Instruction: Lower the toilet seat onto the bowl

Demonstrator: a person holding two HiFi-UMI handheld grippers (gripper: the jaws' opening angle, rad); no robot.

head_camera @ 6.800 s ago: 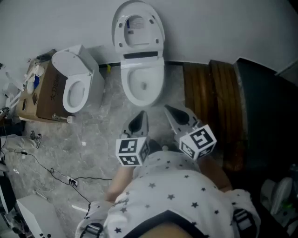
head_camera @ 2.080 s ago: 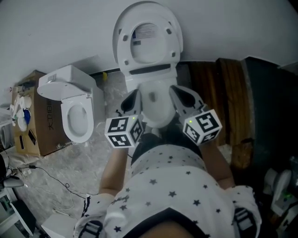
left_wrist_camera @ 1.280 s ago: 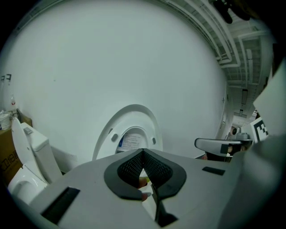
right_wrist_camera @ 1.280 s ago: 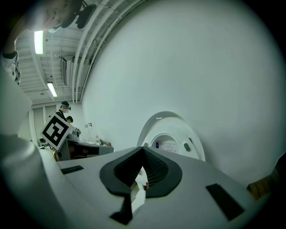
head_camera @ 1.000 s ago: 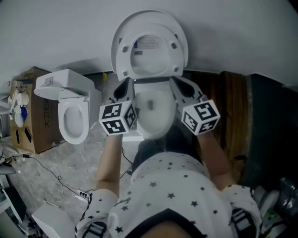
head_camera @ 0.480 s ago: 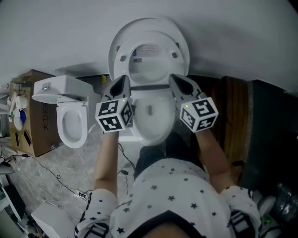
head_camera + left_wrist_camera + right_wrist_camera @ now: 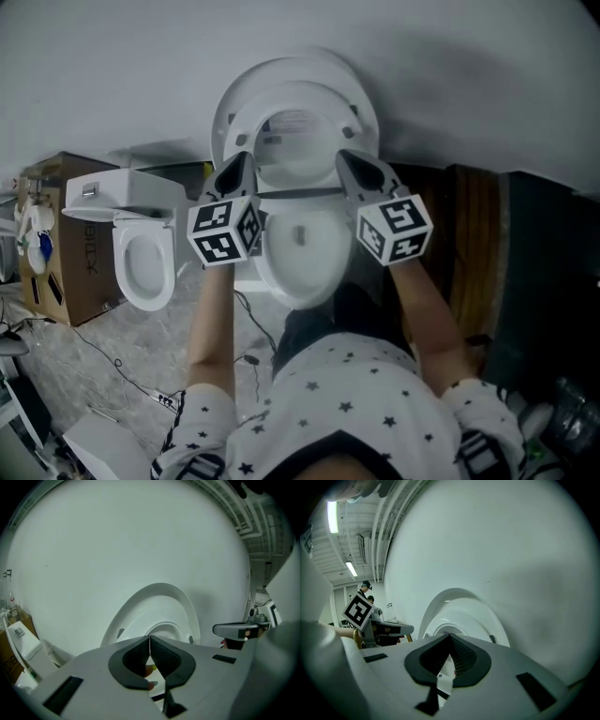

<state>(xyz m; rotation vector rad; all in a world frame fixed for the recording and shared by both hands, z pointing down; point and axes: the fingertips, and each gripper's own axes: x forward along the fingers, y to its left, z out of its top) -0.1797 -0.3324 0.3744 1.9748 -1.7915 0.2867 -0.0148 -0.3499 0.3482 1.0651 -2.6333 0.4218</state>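
Left gripper [image 7: 234, 167]: I am holding it clenched, empty, above the bowl's left edge.
Right gripper [image 7: 349, 161]: I am holding it clenched, empty, opposite.
Bowl [image 7: 300, 267]: lying uncovered.
Toilet seat [image 7: 305, 96]: standing raised, beyond both tips, near the wall [image 7: 112, 66].

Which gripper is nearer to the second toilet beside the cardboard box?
Left. The left gripper is just beside the second toilet; the right gripper is across the main bowl, farther away.
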